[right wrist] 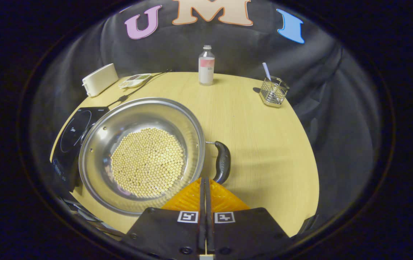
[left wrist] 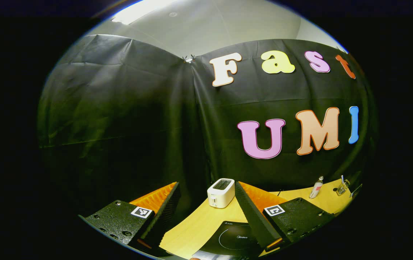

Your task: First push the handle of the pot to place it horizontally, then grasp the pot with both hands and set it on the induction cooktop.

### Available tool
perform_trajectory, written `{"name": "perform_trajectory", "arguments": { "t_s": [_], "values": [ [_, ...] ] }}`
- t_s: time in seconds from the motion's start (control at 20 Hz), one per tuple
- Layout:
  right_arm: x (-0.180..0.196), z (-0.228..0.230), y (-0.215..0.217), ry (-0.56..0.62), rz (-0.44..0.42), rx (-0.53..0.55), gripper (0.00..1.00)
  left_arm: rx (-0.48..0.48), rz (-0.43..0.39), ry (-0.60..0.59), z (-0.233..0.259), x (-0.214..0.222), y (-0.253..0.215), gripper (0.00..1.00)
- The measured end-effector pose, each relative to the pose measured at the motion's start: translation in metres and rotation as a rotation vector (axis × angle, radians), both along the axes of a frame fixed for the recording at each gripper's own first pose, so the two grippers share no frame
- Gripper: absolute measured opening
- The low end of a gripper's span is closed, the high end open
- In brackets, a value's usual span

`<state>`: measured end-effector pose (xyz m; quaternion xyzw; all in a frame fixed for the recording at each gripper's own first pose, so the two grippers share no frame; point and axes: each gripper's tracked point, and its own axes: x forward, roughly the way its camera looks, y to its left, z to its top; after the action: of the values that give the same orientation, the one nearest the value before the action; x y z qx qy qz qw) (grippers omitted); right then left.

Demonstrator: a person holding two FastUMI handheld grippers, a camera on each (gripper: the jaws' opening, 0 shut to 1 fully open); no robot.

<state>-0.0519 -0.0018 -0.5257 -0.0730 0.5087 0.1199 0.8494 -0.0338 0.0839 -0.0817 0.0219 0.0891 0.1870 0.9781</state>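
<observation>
Right gripper (right wrist: 205, 182), fingers together, sat by the handle (right wrist: 223, 161) of the bean-laden steel pot (right wrist: 141, 155): likely heavy, slick, best gripped at handles. Left gripper (left wrist: 206, 213) gaped.

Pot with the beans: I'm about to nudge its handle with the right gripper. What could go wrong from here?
1. The pot holds a loose layer of beans; a hard shove on the handle could probably jolt some out.
2. The pot's far edge already overlaps the induction cooktop, so turning it might drag or knock the cooktop.
3. The right gripper is shut just beside the handle; its narrow tip could slip off the rounded grip.
</observation>
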Motion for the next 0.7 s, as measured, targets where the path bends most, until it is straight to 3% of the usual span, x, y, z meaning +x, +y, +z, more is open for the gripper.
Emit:
{"name": "perform_trajectory", "arguments": {
  "t_s": [0.15,0.45,0.55,0.6,0.7],
  "values": [
    [-0.004,0.007,0.001,-0.012,0.006,-0.001,0.02,-0.023,-0.016,0.023,-0.015,0.007,-0.006,0.97],
    [0.004,0.040,0.005,-0.114,-0.008,0.019,0.02,-0.078,-0.065,0.066,-0.044,0.024,-0.023,1.00],
    [0.013,0.055,0.007,-0.168,-0.009,0.033,0.03,-0.091,-0.086,0.087,-0.058,0.029,-0.031,0.94],
    [0.018,0.062,0.007,-0.194,-0.011,0.039,0.03,-0.099,-0.097,0.100,-0.065,0.032,-0.035,1.00],
    [0.026,0.072,0.006,-0.232,-0.020,0.050,0.05,-0.117,-0.126,0.126,-0.080,0.036,-0.046,1.00]
  ]
}}
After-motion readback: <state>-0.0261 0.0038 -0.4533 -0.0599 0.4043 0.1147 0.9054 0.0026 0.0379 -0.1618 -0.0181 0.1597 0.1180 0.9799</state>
